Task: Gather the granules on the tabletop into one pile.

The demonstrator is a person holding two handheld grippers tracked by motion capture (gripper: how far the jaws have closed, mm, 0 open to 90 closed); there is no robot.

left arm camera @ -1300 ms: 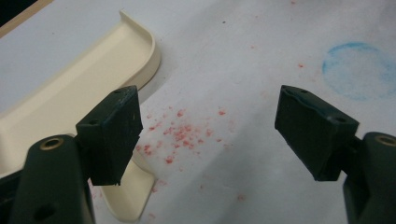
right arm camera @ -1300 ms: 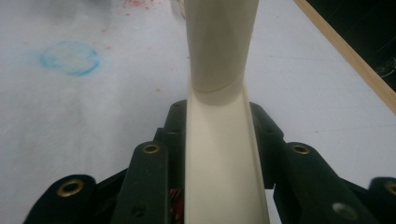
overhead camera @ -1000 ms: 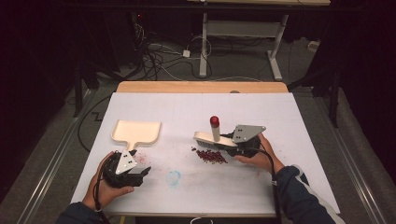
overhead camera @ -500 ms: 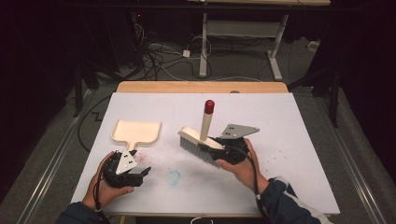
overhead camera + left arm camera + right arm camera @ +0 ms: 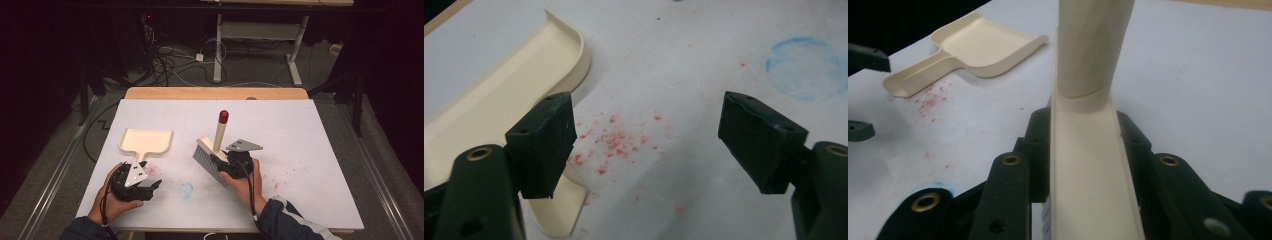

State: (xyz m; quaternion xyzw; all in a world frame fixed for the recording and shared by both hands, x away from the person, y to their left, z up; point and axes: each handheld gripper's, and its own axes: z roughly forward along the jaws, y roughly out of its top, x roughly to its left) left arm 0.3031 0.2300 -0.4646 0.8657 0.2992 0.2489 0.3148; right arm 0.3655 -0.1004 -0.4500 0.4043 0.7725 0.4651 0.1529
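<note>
A cream hand brush (image 5: 218, 136) with a red-tipped handle and grey bristles (image 5: 207, 164) is tilted above the white table, bristles down to the left. My right gripper (image 5: 222, 162) is shut on its head; in the right gripper view the jaws of my right gripper (image 5: 1088, 150) press both sides of the brush head (image 5: 1093, 175). A cream dustpan (image 5: 146, 141) lies flat at the left. My left gripper (image 5: 154, 189) rests open just in front of the pan's handle. In the left gripper view my left gripper (image 5: 649, 145) has nothing between its jaws, with the dustpan (image 5: 499, 110) beside the left jaw.
Faint red specks (image 5: 614, 145) dot the white sheet near the pan's handle, and more red smudges (image 5: 295, 170) lie to the right. A blue chalk ring (image 5: 186, 190) sits between the hands. The wooden table edge (image 5: 215, 93) runs along the back, with cables and desk legs on the floor beyond.
My right gripper has carried the brush leftward and slightly down, and now stands over the spot where a dark red pile lay. The left gripper has stayed put.
</note>
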